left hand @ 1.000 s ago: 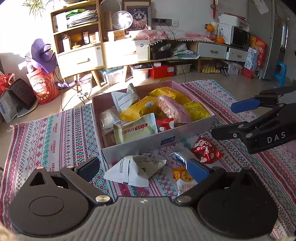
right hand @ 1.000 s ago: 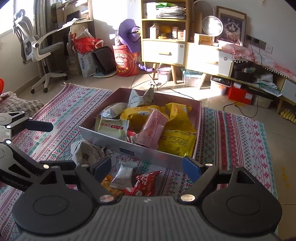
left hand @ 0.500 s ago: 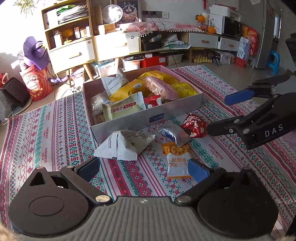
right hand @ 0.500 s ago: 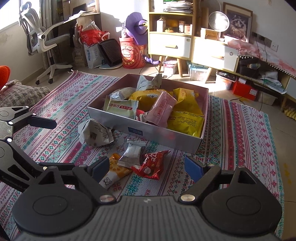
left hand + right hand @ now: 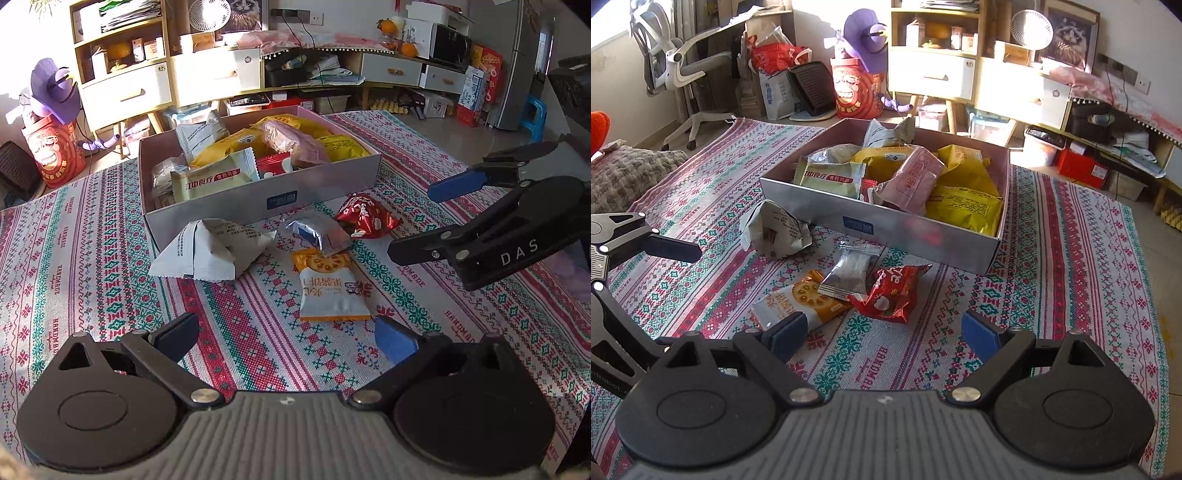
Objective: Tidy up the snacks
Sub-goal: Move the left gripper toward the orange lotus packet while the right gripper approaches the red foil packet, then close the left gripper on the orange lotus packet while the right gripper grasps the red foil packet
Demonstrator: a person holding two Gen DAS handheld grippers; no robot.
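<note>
At my twelve o'clock I see a wooden shelf unit (image 5: pixel 122 70) against the wall, a small white fan (image 5: pixel 194 13) on top. A purple hat (image 5: pixel 866 31) sits on a red cartoon bucket (image 5: pixel 855 90). At ten o'clock, right view, stands a white office chair (image 5: pixel 677 66). A striped woven cloth (image 5: pixel 74 236) covers the floor.

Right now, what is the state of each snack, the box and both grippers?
Left gripper: open, empty.
Right gripper: open, empty.
Snack box: lidless, crowded with packets.
Grey-white packet: on the cloth, against the box front.
Silver packet: on the cloth, overlapping the cracker packet.
Orange cracker packet: flat on the cloth.
Red packet: on the cloth, crumpled.
</note>
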